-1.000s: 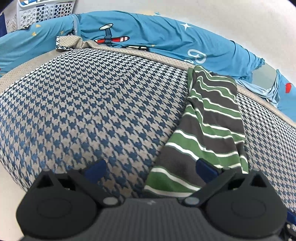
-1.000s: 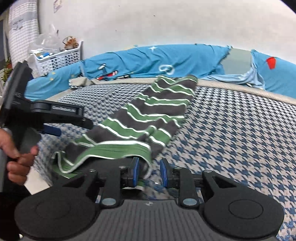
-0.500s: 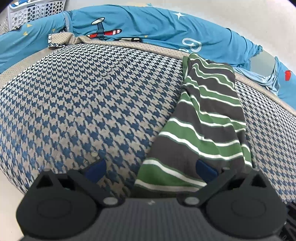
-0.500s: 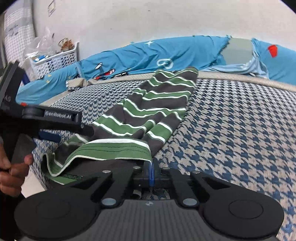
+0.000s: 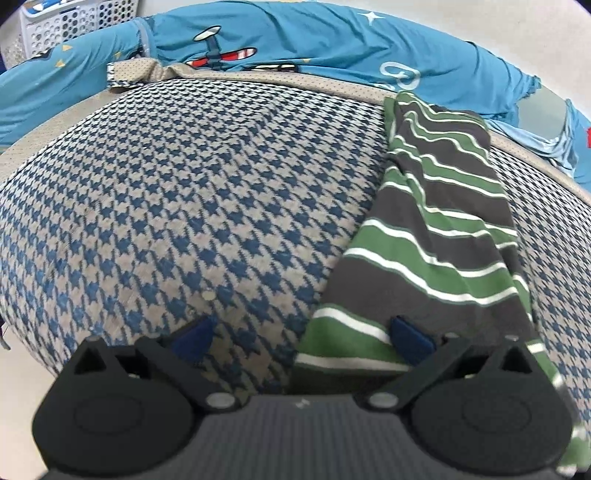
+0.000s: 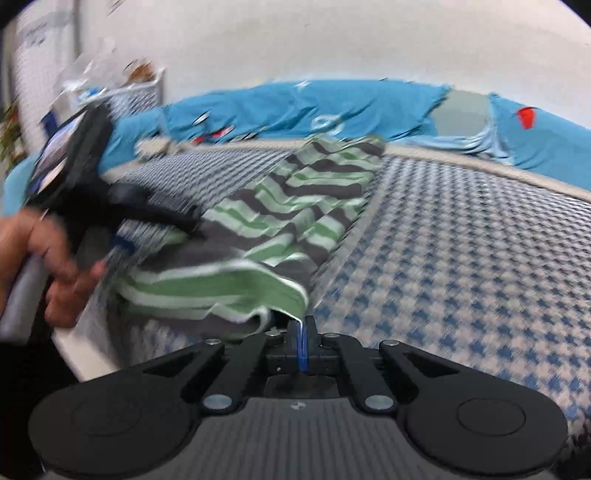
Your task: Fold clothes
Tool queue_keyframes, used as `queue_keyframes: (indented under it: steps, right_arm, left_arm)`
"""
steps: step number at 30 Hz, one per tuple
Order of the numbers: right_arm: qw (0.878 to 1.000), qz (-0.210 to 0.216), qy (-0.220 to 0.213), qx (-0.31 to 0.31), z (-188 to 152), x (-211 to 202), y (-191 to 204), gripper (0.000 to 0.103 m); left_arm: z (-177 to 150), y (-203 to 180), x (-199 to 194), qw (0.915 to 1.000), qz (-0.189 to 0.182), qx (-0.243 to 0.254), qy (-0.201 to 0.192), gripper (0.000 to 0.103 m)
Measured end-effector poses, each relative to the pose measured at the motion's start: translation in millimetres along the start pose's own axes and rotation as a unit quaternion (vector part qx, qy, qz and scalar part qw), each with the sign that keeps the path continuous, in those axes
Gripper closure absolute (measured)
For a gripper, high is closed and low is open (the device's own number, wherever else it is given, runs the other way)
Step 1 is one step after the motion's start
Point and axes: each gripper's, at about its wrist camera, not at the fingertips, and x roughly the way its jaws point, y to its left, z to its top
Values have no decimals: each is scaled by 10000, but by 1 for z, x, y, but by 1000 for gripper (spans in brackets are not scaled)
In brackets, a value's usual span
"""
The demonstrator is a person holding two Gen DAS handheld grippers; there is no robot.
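Right now the striped garment (image 5: 436, 236), grey and green with thin white lines, lies as a long narrow band on the houndstooth bed cover (image 5: 192, 192), running from the near edge up toward the far edge. In the left wrist view it sits to the right of the middle, and its far end reaches the beige border of the cover. Its near hem is lifted off the cover: in the right wrist view the right tool (image 6: 302, 341) has its blue pads pressed together on a white-edged corner of that hem, with the cloth bunched just to the left of it. That view is blurred, so finer detail of the grip cannot be made out. The left tool (image 5: 301, 336) stands wide, one blue pad over the bare cover and the other over the garment's near green stripe, pressing on nothing. In the right wrist view a hand (image 6: 40, 266) grips that tool's handle at the left edge. Beyond the cover, a blue sheet (image 5: 332, 48) printed with aeroplanes lies along the far side, and a white basket (image 5: 70, 22) stands at the far left.
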Motion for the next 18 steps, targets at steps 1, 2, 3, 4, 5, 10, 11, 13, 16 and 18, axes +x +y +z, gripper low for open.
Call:
queue_keyframes:
  steps: [1,2,3,4,5,10,11,13,16,18]
  right_arm:
    - [9999,80,73,-85,-4,-1,4,101]
    - [9996,146,140,-188,-7,-1,8,101]
    - [9992,156,159,-318,-10,-2,13,101]
    - [9987,164,177,-447,-12,-2,17,101]
    - [9984,144,188,-514,-14,-3,20,100]
    - [9991,-129,387,-133,-12,-2,7,100]
    - [9992,-114,380,-10,-11,-4,4,100]
    - [9993,-80,317,162,-8,-9,-1,100]
    - [9997,-99,174,136,-2,-16,1,100]
    - [9997,-167,120,116,0,-19,2,100]
  left_arm:
    - [0,1,0,10000,26,-11,4,0]
    - [0,2,0,10000,62,-6,4,0]
    - [-1,2,0,10000,94,7,2,0]
    - [-1,3,0,9999,125,20,0,0]
    - [-1,4,0,9999,156,30,-1,0]
    - [-3,13,-4,9997,217,-88,1,0]
    - [-3,15,-4,9996,234,-127,-3,0]
    - [-4,19,-5,9993,322,-176,-12,0]
    - [-3,26,-7,9986,443,-278,-28,0]
    - [-3,31,-8,9980,524,-359,-45,0]
